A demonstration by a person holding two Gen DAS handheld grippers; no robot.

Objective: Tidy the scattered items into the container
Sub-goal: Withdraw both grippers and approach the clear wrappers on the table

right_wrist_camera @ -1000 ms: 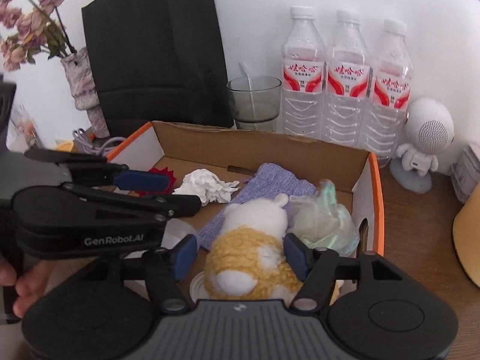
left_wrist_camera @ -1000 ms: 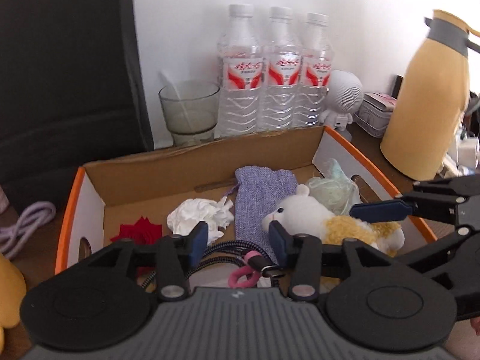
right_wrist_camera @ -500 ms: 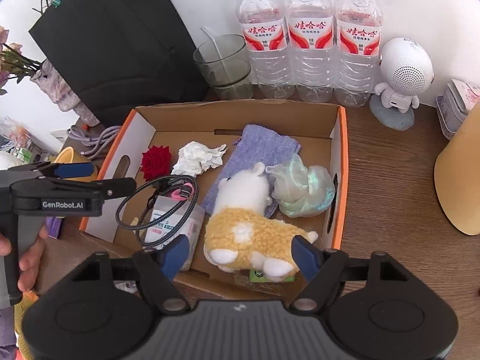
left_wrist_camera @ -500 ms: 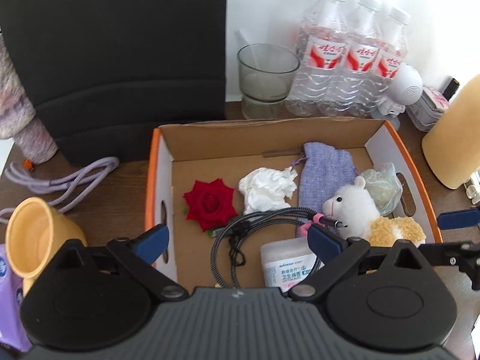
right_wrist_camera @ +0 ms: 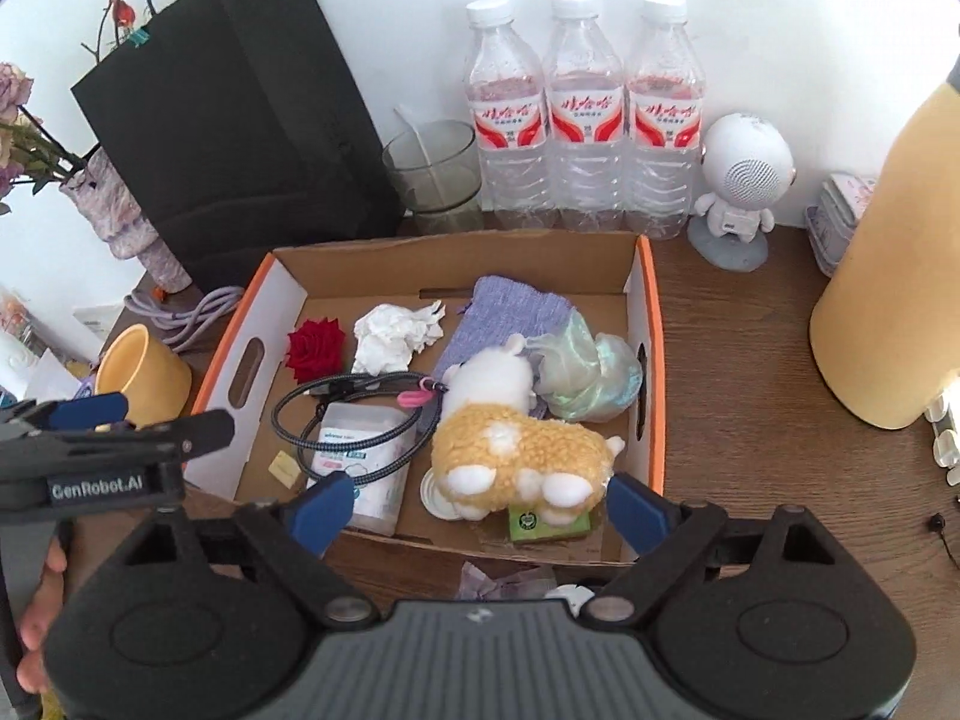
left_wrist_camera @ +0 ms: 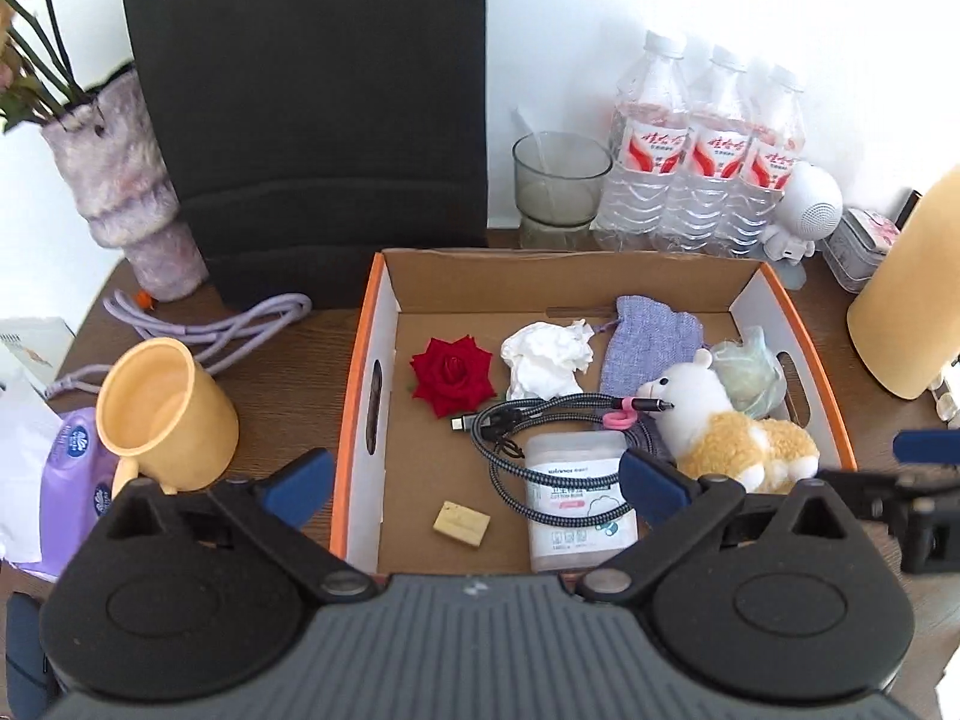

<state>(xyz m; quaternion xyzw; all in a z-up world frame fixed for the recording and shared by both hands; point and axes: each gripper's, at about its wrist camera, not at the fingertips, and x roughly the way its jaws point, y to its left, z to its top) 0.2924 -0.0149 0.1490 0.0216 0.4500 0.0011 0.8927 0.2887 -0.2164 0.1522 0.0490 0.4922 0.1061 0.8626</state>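
An orange-edged cardboard box (left_wrist_camera: 360, 372) (right_wrist_camera: 651, 324) holds a red rose (left_wrist_camera: 453, 373), crumpled tissue (left_wrist_camera: 546, 354), a purple pouch (left_wrist_camera: 648, 342), a braided cable (left_wrist_camera: 540, 414), a wipes pack (left_wrist_camera: 576, 498), a plush alpaca (left_wrist_camera: 720, 420) (right_wrist_camera: 516, 438), a green bag (right_wrist_camera: 588, 372) and a small tan block (left_wrist_camera: 461, 523). My left gripper (left_wrist_camera: 474, 480) is open and empty above the box's near edge. My right gripper (right_wrist_camera: 480, 510) is open and empty at the box's near side.
A yellow cup (left_wrist_camera: 162, 414), purple tissue pack (left_wrist_camera: 72, 480) and lilac cord (left_wrist_camera: 210, 324) lie left of the box. Behind stand a black bag (left_wrist_camera: 312, 120), vase (left_wrist_camera: 120, 192), glass (left_wrist_camera: 558, 186), three water bottles (right_wrist_camera: 576, 120), robot speaker (right_wrist_camera: 738, 180) and a yellow jug (right_wrist_camera: 888, 276).
Both grippers opened wide and pulled up and back from the box. The left let go of the cable, the right let go of the plush alpaca; both now lie in the box.
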